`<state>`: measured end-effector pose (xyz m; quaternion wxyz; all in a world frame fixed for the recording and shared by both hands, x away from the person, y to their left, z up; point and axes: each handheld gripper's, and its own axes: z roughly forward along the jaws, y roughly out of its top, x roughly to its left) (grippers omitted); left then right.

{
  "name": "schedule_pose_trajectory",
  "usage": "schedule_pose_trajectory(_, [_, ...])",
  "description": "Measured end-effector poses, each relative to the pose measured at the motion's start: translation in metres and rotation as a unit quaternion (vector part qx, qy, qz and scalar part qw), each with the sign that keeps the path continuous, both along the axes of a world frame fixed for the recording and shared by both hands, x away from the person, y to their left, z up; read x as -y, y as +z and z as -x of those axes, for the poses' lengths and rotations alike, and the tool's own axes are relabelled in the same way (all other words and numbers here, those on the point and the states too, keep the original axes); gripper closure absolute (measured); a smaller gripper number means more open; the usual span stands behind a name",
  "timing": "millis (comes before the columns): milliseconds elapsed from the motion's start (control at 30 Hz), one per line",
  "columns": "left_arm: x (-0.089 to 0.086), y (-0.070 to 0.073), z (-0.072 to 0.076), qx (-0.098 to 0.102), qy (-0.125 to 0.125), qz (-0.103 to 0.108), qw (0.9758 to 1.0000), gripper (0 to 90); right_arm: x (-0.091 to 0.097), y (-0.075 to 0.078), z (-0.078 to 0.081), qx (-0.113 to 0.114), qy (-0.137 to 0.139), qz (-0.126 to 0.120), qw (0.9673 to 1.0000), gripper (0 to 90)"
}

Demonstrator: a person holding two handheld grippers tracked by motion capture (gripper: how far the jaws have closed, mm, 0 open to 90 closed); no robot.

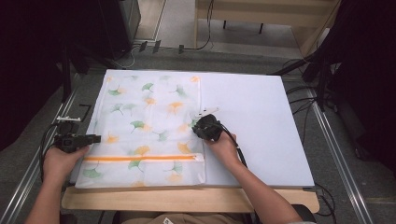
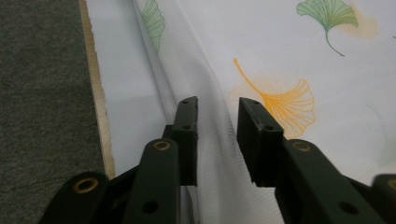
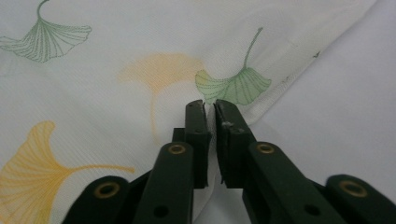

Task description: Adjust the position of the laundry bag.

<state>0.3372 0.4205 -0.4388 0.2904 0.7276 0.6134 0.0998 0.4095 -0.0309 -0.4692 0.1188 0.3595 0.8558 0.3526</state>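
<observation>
A white mesh bag (image 1: 149,126) printed with green and orange ginkgo leaves lies flat on the left half of the white table (image 1: 252,116), with its orange zipper (image 1: 140,158) near the front. My left gripper (image 1: 95,138) is at the bag's left edge. In the left gripper view its jaws (image 2: 217,105) stand apart, a raised fold of the bag (image 2: 303,46) running between them. My right gripper (image 1: 196,122) is at the bag's right edge. Its jaws (image 3: 210,105) are nearly together, pinching the hem of the bag (image 3: 116,70) beside bare table (image 3: 350,93).
The white top rests on a wooden board (image 1: 187,198) that sticks out at the front. Grey floor (image 2: 42,93) drops off just left of the table edge. Black stands and cables (image 1: 322,88) crowd the right side, and metal rails run along both sides.
</observation>
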Motion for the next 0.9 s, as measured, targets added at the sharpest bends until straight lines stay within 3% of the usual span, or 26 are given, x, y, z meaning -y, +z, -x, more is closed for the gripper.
schedule_pose_trajectory(33, [0.001,0.0,0.0,0.0,0.0,-0.003,1.0,74.5,0.0,0.0,0.0,-0.002,0.001,-0.001,1.0,86.8])
schedule_pose_trajectory(100, [0.003,0.0,-0.001,-0.003,0.0,-0.008,1.0,85.4,0.001,0.0,-0.001,-0.006,0.001,-0.005,1.0,88.2])
schedule_pose_trajectory(133, [0.003,0.0,-0.002,-0.006,-0.001,-0.008,0.9999,85.4,0.001,0.0,-0.001,-0.006,0.001,-0.006,1.0,88.8])
schedule_pose_trajectory(200, [0.003,0.002,-0.003,-0.008,0.001,-0.001,1.0,90.0,0.001,0.001,-0.002,-0.014,-0.003,-0.008,0.9999,89.7])
schedule_pose_trajectory(300, [0.003,0.003,-0.003,-0.006,0.002,0.003,1.0,90.0,0.004,0.002,-0.003,-0.028,-0.006,-0.016,0.9995,89.7])
schedule_pose_trajectory(500, [0.004,0.007,-0.003,0.002,-0.005,0.017,0.9998,90.0,0.007,0.003,-0.003,-0.027,-0.003,-0.014,0.9995,89.7])
schedule_pose_trajectory(700, [0.018,0.01,-0.011,0.005,-0.032,0.025,0.9992,90.0,0.024,0.008,-0.005,-0.038,-0.013,-0.025,0.9989,89.3])
schedule_pose_trajectory(900, [0.044,0.013,-0.024,0.006,-0.072,0.03,0.9969,90.0,0.056,0.015,-0.008,-0.049,-0.043,-0.032,0.9974,89.3])
